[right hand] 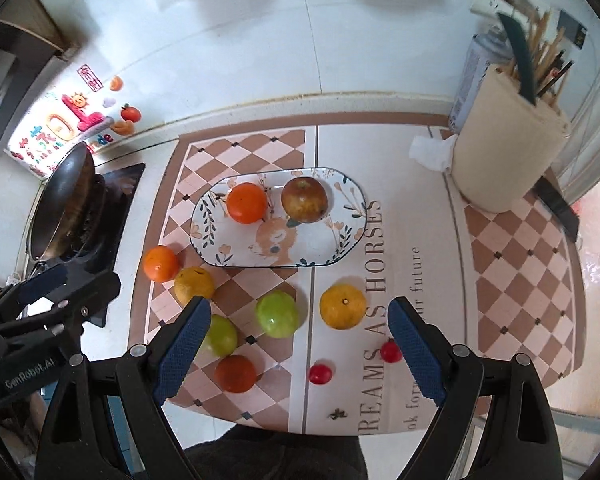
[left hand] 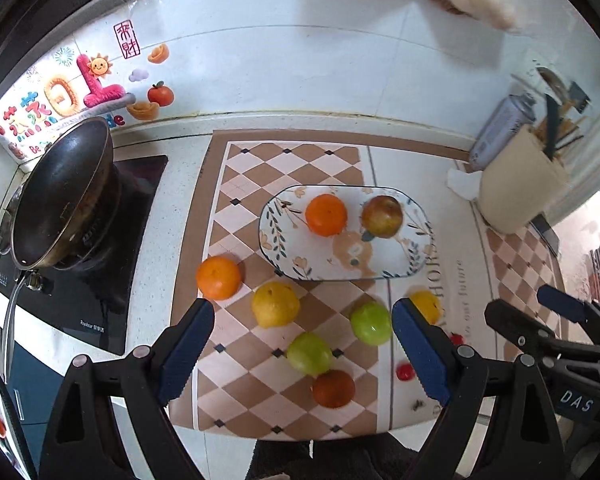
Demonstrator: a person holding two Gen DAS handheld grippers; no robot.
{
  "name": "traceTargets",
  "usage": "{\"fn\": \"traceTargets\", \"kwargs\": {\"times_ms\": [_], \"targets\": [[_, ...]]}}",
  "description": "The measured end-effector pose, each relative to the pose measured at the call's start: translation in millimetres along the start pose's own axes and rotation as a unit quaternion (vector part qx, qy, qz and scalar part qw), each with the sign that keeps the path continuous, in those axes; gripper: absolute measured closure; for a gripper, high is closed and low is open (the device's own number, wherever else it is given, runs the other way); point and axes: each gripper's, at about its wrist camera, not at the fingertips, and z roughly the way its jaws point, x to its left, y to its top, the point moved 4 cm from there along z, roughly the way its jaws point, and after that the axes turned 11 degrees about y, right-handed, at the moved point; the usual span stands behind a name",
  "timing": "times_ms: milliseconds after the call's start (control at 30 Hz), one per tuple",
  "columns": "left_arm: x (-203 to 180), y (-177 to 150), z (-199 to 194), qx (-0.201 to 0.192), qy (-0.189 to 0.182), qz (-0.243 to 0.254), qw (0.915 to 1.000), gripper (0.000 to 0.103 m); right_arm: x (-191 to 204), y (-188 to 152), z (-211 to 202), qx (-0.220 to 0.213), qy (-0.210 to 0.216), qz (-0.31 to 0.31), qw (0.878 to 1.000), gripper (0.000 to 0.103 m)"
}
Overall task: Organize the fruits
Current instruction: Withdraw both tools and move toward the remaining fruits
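Checkered worktop mat (right hand: pixel 236 152) was seen under plate (right hand: pixel 324 258) with two fruits; both hand-held grippers, left (left hand: pixel 303 350) and right (right hand: pixel 298 354), were spread apart, unladen.

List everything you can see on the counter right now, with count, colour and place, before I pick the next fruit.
plate: 1, white with floral print, centre of the mat
orange on plate: 1, orange, plate's left part
apple on plate: 1, red-brown, plate's right part
loose orange fruit: 1, orange, left of the plate
yellow fruits: 2, yellow, in front of the plate
green apples: 2, green, near edge of the mat
dark orange fruit: 1, closest to the counter edge
small red fruits: 2, red, on the lettered strip
mat: 1, brown and cream checks, under everything
wok: 1, black, on the stove at left
utensil holder: 1, beige, back right
left tool: open, empty
right tool: open, empty
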Motion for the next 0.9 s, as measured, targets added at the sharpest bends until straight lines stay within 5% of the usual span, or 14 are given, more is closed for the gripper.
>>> {"fn": "traceTargets", "kwargs": {"times_ms": [333, 567, 733, 900], "targets": [[4.8, -14.8, -35.5, -0.023, -0.010, -0.006, 0.9997, 0.012, 11.9, -20.4, -43.6, -0.026, 0.017, 0.000, 1.000, 0.011], [8.6, -18.2, -27.6, -0.016, -0.003, -0.013, 0.9998, 0.012, 3.7, -21.2, -35.0, -0.019, 0.034, 0.019, 0.999, 0.011], [10.5, -24.8, 8.8, 0.023, 0.013, -0.008, 0.9996, 0.001, -19.1, -25.6, -6.5, 0.010, 0.043, 0.049, 0.998, 0.011], [-9.7, -57.4, 70.2, 0.134, -0.036, -0.004, 0.9903, 0.001, -47.2, -36.8, 26.6, 0.048, 0.049, 0.081, 0.994, 0.011]]}}
